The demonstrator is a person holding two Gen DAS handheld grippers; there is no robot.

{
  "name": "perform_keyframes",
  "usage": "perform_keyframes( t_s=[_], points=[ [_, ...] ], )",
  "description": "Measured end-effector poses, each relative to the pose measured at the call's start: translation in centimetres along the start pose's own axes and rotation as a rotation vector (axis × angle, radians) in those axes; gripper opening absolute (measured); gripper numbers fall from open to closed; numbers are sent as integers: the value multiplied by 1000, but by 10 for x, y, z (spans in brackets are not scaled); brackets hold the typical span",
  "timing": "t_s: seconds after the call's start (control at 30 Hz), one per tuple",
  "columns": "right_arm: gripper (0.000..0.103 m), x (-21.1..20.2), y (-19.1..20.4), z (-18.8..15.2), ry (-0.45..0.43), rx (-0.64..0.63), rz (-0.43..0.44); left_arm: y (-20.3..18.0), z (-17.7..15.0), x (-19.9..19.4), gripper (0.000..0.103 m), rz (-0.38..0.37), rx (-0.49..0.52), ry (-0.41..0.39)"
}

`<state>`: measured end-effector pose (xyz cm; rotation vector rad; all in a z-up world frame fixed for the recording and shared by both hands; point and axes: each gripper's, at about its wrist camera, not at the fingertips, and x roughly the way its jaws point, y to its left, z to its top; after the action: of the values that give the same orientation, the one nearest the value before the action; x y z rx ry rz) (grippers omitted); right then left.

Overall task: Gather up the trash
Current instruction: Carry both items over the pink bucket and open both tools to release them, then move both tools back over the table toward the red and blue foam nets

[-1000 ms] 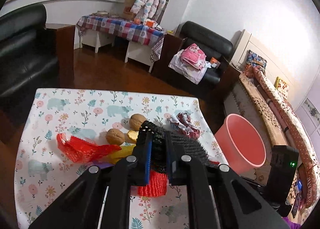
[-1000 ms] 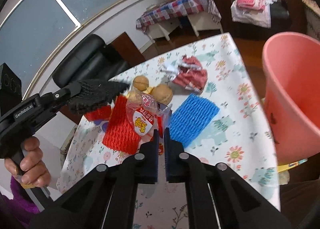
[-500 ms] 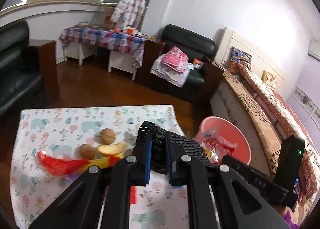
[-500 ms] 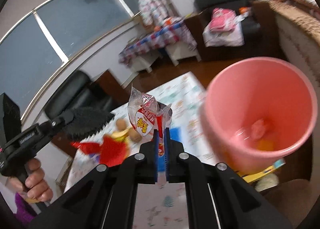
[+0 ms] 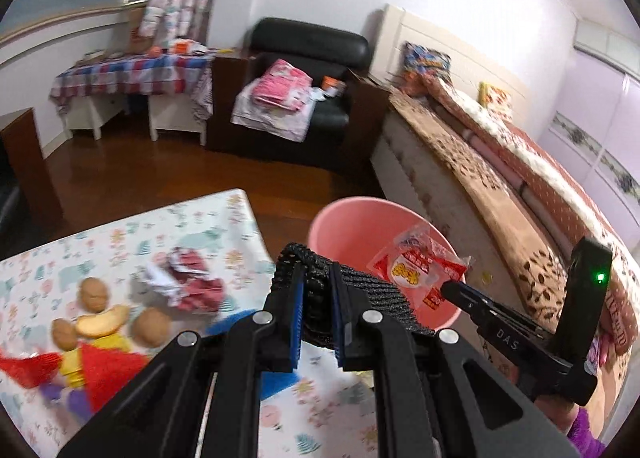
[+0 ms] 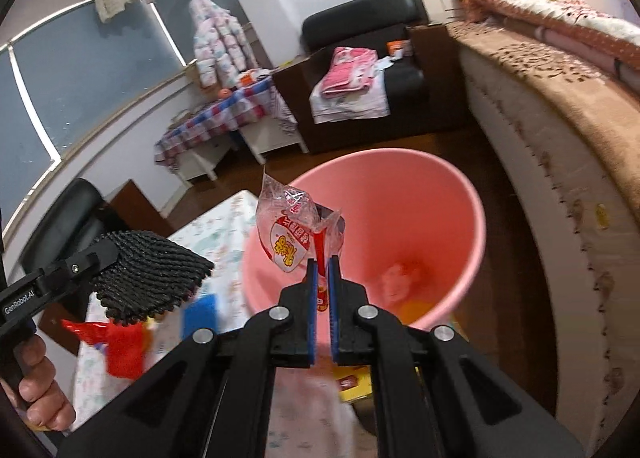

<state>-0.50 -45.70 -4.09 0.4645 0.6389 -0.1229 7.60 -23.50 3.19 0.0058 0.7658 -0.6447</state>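
My left gripper (image 5: 318, 278) is shut on a black foam net (image 5: 372, 298) and holds it above the table's right edge, near the pink bin (image 5: 352, 225). My right gripper (image 6: 323, 266) is shut on a clear snack wrapper with a red and yellow label (image 6: 290, 238), held over the pink bin's (image 6: 440, 193) near rim. The wrapper (image 5: 416, 270) also shows in the left wrist view over the bin. The black net (image 6: 152, 270) shows at the left of the right wrist view. Some trash lies in the bin's bottom (image 6: 400, 278).
On the floral tablecloth (image 5: 200, 225) lie walnuts (image 5: 94, 294), a red foam net (image 5: 104, 368), a blue foam net (image 5: 276, 378), a crumpled red-white wrapper (image 5: 188, 282) and yellow and purple scraps. A bed (image 5: 500, 177) runs along the right. A black armchair (image 5: 312, 57) stands behind.
Both grippers have swung right from the table toward the pink bin. The wrapper now hangs over the bin's rim, and the black net has come close to the bin.
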Motion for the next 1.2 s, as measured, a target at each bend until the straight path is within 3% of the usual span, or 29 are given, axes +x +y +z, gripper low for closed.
perform_keyframes(
  t_s=[0.33,0.43,0.5,0.53,0.6,0.67,0.73,0.8,1.2],
  points=[
    [5,13,-21,-6,20,-2,-75,-32,-2,72,12,-15,85,115],
    [5,18,-23,-5,29,2,-82,-38,-3,83,15,-20,98,132],
    [5,19,-24,-6,32,3,-86,-41,-4,88,23,-21,97,131],
    [5,21,-26,-7,35,6,-89,-41,-5,88,26,-24,95,129],
    [6,22,-28,-6,38,10,-92,-41,-6,88,45,-35,91,124],
    [9,23,-30,-6,40,18,-87,-42,-7,86,52,-35,92,114],
    [26,23,-32,-6,39,25,-83,-43,-7,83,54,-30,106,103],
    [30,23,-33,-6,35,33,-85,-45,-7,79,55,-27,118,92],
    [31,12,-4,-8,31,-25,-35,-31,-18,32,55,-10,88,35]
  ],
)
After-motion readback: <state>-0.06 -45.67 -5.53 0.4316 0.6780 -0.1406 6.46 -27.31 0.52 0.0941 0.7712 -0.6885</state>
